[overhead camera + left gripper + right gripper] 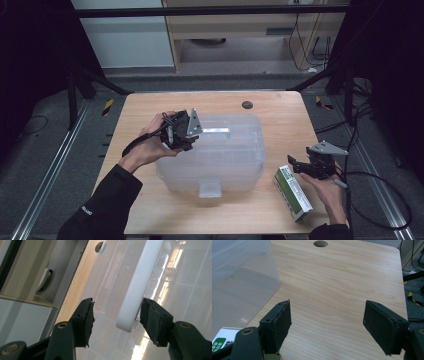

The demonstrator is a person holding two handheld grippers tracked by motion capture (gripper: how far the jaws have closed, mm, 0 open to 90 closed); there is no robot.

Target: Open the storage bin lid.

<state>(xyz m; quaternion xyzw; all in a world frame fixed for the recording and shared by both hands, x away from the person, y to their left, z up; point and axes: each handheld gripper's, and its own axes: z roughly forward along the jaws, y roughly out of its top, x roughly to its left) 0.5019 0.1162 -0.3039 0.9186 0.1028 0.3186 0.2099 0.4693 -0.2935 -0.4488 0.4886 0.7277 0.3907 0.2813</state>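
Left hand-held gripper (192,131) over bin lid (235,145)

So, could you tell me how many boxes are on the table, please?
2: a big clear plastic box with its lid on mid-table, and a small green-and-white carton lying by its right end.

A clear bin (220,155) with its lid on fills the middle of the table (280,110), blocking passage across the centre. The left tongs (181,131) hang over its far-left corner, jaws apart astride the end of the white handle (136,287). A green box (293,192) lies at the near right, just beside the bin. The right tongs (300,166) sit wide open beside it. Bare wood stretches right and far of the bin, up to a round hole (247,105).
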